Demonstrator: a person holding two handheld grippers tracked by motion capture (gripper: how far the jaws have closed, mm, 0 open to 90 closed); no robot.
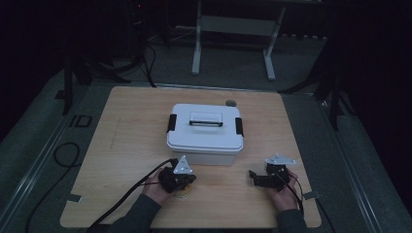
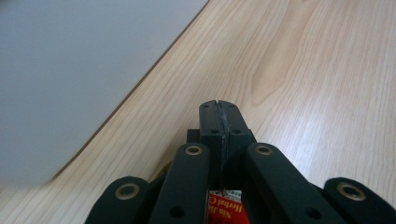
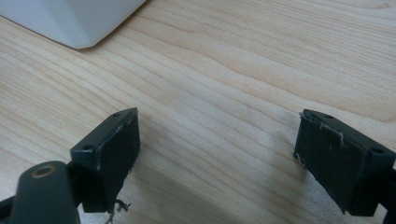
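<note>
STEP: pre-approach to white plastic latched storage box (image 1: 205, 133) | left gripper (image 2: 219, 108) jaws pressed together, over small round object (image 1: 183, 192) | right gripper (image 3: 217, 154) jaws spread, empty | NEXT: I likely align with black side latches (image 1: 171, 123).

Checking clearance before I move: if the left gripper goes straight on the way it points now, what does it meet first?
Probably bare tabletop. The left gripper, jaws shut, points down across the wood; the white storage box sits off to one side of that line, though depth is hard to judge.

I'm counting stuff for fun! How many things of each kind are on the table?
White lidded box: 1
Handheld grippers: 2, the left gripper and the right gripper
Small round grey thing behind the box: 1
Small red-labelled thing under the left gripper: 1
Total: 5
</note>
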